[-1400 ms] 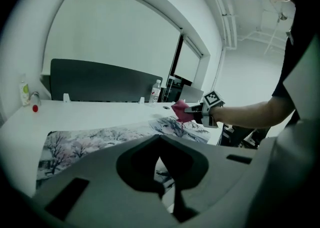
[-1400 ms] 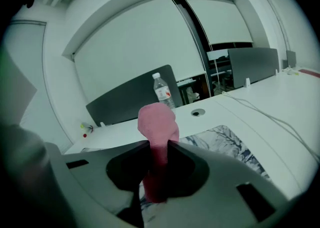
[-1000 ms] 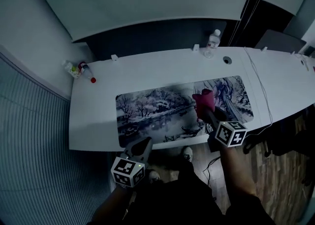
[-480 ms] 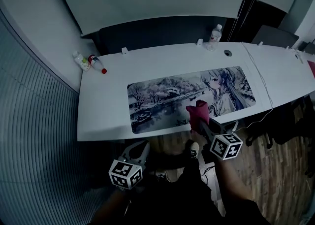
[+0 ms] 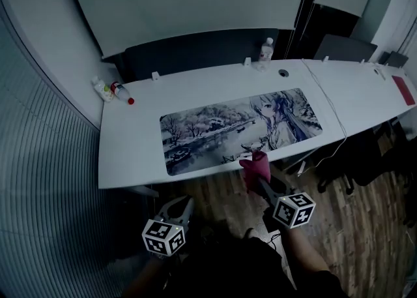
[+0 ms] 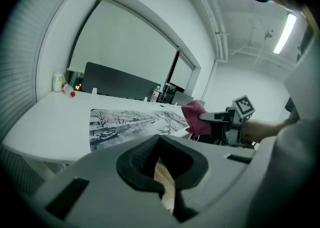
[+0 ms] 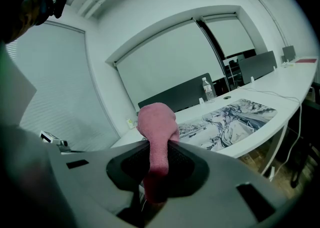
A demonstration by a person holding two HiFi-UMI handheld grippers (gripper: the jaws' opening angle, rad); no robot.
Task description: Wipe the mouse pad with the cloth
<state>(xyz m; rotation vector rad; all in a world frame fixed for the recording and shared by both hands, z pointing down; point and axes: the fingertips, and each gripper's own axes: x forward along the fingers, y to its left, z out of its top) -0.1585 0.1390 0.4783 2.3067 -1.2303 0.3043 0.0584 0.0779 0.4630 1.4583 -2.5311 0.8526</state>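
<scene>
My right gripper (image 5: 259, 178) grasps the pink cloth (image 5: 255, 163) just off the front edge of the bench (image 5: 130, 135), clear of the mouse pad (image 5: 215, 130), while my left gripper (image 5: 178, 208) hangs below the bench, jaws nearly closed on nothing.

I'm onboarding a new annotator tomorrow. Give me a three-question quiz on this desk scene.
1. Which gripper holds the pink cloth: A) the left, B) the right?
2. True or false: the water bottle stands on the mouse pad.
3. Fill in: in the head view, two small bottles lie at the desk's far ___ corner.
Key: 1 B, the right gripper; 2 false, it stands on bare desk behind the pad; 3 left.
</scene>
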